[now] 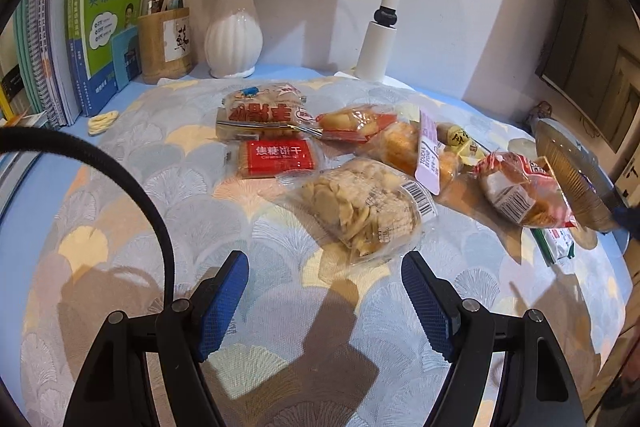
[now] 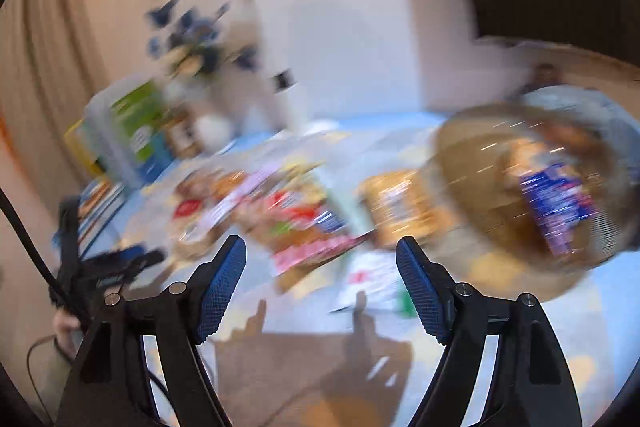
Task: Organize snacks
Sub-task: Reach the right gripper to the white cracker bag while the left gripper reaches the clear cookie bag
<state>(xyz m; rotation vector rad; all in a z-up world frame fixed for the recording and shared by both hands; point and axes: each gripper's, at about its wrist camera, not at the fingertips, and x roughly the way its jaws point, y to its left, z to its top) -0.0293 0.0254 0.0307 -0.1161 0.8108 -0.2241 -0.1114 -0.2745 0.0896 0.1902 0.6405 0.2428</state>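
Observation:
Several snack packets lie on the patterned tablecloth (image 1: 120,227): a clear bag of pale chips (image 1: 360,207), a red biscuit pack (image 1: 278,155), a striped red-lettered pack (image 1: 260,113), orange pastry bags (image 1: 400,143) and a red bag (image 1: 520,191). A brown ribbed glass bowl (image 1: 568,183) stands at the right; in the blurred right wrist view the bowl (image 2: 500,187) holds a blue packet (image 2: 556,207). My left gripper (image 1: 324,307) is open and empty, just short of the chip bag. My right gripper (image 2: 320,291) is open and empty above the table, left of the bowl.
Books (image 1: 100,27), a wooden pen holder (image 1: 166,43), a white vase of flowers (image 1: 234,35) and a white lamp post (image 1: 380,39) line the back wall. A green-white packet (image 1: 558,243) lies by the table's right edge. A coiled band (image 1: 103,121) lies near the books.

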